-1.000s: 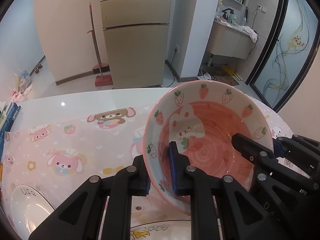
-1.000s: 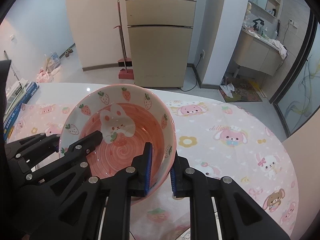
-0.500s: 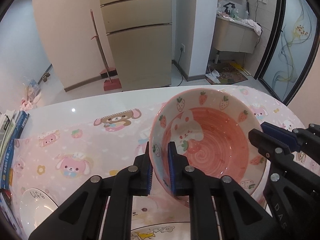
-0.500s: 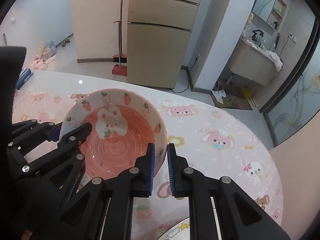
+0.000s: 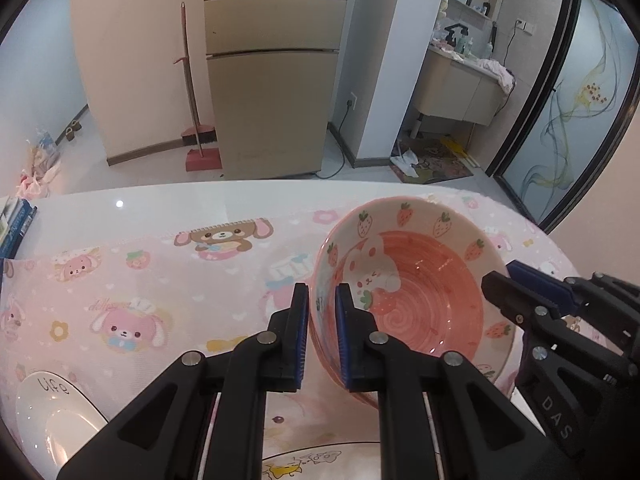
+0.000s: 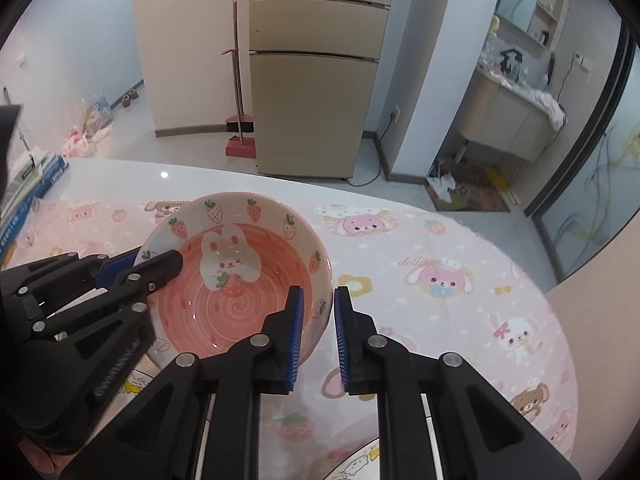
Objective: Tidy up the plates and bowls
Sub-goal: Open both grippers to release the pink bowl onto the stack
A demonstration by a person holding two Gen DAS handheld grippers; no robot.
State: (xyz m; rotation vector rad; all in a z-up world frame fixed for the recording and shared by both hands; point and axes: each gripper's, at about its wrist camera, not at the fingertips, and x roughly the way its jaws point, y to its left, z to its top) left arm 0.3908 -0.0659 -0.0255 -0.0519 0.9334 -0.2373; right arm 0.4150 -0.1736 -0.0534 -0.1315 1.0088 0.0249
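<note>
Bowl [image 5: 416, 296] lowered, levelled since earlier | left gripper [image 5: 322, 332] clamped on left rim | right gripper [image 6: 318, 326] clamped on right rim | white plate [image 5: 52, 416] near left on tablecloth [image 5: 140, 280]

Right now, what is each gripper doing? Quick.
Left gripper: shut on the left rim of the pink strawberry bowl.
Right gripper: shut on the same bowl's right rim.
</note>
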